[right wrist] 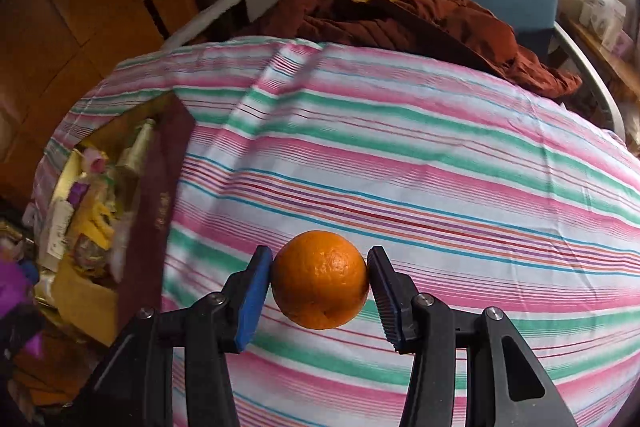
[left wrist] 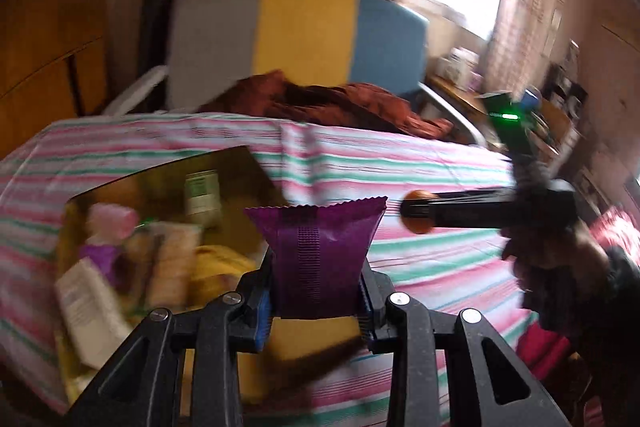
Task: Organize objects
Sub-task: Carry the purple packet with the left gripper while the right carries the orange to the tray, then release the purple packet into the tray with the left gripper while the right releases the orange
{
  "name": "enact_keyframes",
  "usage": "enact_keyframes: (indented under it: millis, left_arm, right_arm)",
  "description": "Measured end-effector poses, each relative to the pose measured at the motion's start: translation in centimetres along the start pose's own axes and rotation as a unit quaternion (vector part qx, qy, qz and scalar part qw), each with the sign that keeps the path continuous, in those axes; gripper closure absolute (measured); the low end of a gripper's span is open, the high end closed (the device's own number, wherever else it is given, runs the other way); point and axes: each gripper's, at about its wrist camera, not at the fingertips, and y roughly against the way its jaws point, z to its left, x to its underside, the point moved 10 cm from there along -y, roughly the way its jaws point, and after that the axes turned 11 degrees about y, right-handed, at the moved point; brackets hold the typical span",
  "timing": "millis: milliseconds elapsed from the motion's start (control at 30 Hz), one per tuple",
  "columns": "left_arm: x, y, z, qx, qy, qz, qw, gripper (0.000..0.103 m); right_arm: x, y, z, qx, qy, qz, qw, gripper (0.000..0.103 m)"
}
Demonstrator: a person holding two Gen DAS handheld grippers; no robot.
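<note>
Purple foil, crimped at its top edge, fills the middle of the left wrist view: a snack packet [left wrist: 320, 251] stands upright between the blue pads of the left gripper [left wrist: 318, 307], which is closed on its lower half. Below and to the left sits an open cardboard box [left wrist: 240, 163], already crowded with small packets, a pink roll and a white carton, all blurred. The box rests on a striped cloth [left wrist: 420, 163] in pink, green and white.

In the right wrist view, the right gripper [right wrist: 320, 285] is closed on an orange [right wrist: 320, 279], one pad pressing each side, with the fruit held clear above the striped cloth. The box lies well off to the left, at the cloth's edge. From the left view, this gripper appears as a dark bar with the orange at its tip, just beside the packet's upper right corner, a hand [left wrist: 560, 259] behind it.

What could go wrong, as a judgement:
- The orange is round and held only at two small patches, so a jolt could roll it out and off the cloth.
- The foil packet is slick and soft. It could slide through the pads or be crushed.
- Both grippers are near each other and may collide if both head for the box.
- The box looks full, so dropped items may bounce out.

A rust-brown garment [right wrist: 420, 23] lies at the far edge.
</note>
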Motion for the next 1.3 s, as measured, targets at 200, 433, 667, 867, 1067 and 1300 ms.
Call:
enact_keyframes:
  millis: [200,433,667,867,1067,1300]
  left_arm:
    - [0.0,1.2,8.2,-0.044,0.061,-0.007,0.9971,0.070]
    - [1.4,1.1,11.9,-0.055,0.091,0.003,0.9943,0.070]
    - [0.9,-0.2,12.2,-0.051,0.099,0.010,0.9937,0.070]
    - [0.7,-1.9,12.9,-0.061,0.113,0.025,0.9914,0.060]
    - [1.5,-2.5,13.5,-0.069,0.117,0.031,0.9902,0.059]
    - [1.9,-2.1,13.7,-0.078,0.113,0.026,0.9902,0.059]
  right_arm:
    - [-2.8,2.0,6.3,-0.028,0.021,-0.041,0.999,0.053]
    - [-5.2,0.2,13.1,-0.052,0.043,-0.040,0.997,0.053]
    - [-6.7,-2.1,17.1,-0.058,0.062,-0.026,0.996,0.053]
    - [-7.9,-3.8,18.0,-0.066,0.048,-0.019,0.996,0.052]
    - [-7.8,-4.2,18.3,-0.070,0.046,-0.018,0.996,0.052]
    - [-6.2,-4.6,18.2,-0.066,0.043,-0.006,0.997,0.045]
